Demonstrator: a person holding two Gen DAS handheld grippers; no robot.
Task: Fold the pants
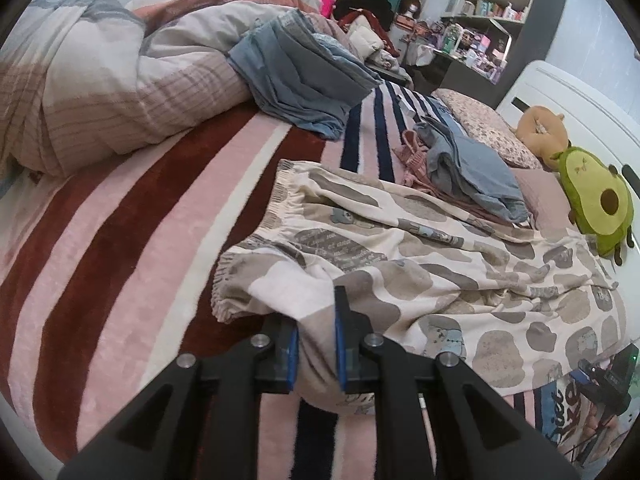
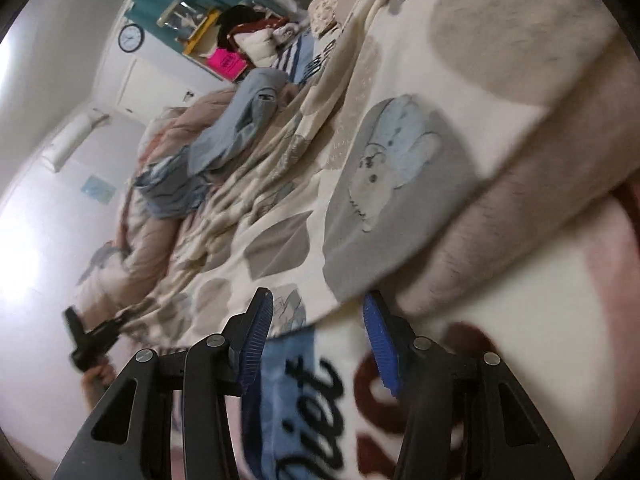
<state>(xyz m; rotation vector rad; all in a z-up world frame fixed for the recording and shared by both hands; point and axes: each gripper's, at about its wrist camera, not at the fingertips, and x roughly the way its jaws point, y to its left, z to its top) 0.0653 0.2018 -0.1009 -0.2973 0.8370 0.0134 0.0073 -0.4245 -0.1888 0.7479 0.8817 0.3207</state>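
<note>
Folding step, patterned pants (image 1: 420, 264): spread across the striped blanket (image 1: 132, 240), near right. Left gripper (image 1: 316, 344) pinches a bunched edge. Right gripper (image 2: 320, 344) stands part-open, empty, beside the near hem. Advice: grasp that hem squarely, lift both corners together.

We're looking through fisheye lenses — dark vignette rings both pictures and straight lines bow at the edges. Soft, even indoor light in the left wrist view, sharp throughout, with faint shadows in the folds of the pants (image 1: 400, 264). The right wrist view is smeared with motion blur — worst on the right — and a white wall (image 2: 36, 216) glares out far left.
</note>
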